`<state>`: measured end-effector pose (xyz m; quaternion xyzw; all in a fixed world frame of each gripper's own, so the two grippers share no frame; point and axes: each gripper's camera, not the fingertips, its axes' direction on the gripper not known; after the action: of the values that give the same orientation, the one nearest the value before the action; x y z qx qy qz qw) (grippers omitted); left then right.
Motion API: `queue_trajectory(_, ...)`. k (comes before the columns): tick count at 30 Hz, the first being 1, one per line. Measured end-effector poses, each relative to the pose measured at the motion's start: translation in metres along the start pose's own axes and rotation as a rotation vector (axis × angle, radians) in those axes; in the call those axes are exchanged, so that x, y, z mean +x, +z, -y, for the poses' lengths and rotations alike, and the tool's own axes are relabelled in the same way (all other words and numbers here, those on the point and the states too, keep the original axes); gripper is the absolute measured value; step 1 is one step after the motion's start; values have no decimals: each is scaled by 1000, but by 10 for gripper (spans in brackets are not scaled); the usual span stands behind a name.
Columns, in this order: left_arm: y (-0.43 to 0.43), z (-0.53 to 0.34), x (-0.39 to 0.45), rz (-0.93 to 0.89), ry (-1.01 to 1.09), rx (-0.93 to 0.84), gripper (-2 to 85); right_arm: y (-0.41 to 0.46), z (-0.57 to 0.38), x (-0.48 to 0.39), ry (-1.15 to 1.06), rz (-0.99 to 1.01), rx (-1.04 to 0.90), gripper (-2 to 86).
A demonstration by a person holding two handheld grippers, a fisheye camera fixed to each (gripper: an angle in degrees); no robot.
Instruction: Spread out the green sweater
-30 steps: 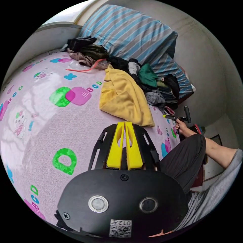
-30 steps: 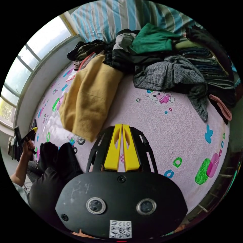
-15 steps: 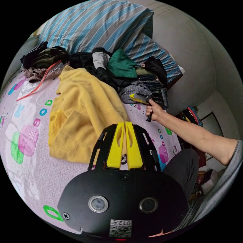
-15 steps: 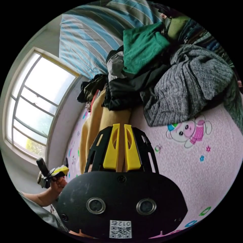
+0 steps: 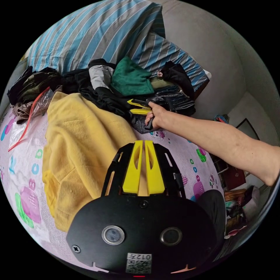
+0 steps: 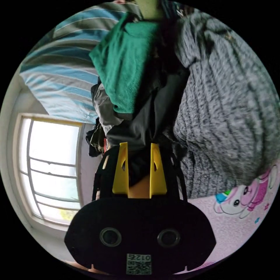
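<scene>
Right gripper [image 6: 139, 148]: jaws apart, tips at black clothing in the pile. Left gripper [image 5: 143, 143]: jaws nearly together, empty, above yellow garment [image 5: 84, 140]. Green sweater [image 6: 122, 70] atop pile, partly buried.

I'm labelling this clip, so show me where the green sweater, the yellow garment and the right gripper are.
green sweater [image 6: 122, 73], right gripper view, middle of its folded face.
yellow garment [image 5: 84, 145], left gripper view, middle of the cloth.
right gripper [image 5: 134, 106], left gripper view, between its open jaw tips.

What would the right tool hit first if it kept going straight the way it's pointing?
Probably the black garment just ahead of the open right tool; the green sweater lies beyond it, though depth is unclear.
</scene>
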<state>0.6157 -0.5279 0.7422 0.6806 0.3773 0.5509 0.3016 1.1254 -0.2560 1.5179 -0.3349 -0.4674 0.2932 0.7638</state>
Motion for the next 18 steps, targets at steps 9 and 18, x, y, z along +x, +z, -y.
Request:
queue_trajectory(9, 17, 3, -86, -14, -69, 1, 31, -59, 27, 21, 42, 286, 38, -7)
queue_trajectory(18, 12, 15, -144, 66, -79, 53, 98, -148, -18, 23, -180, 573, 35, -9)
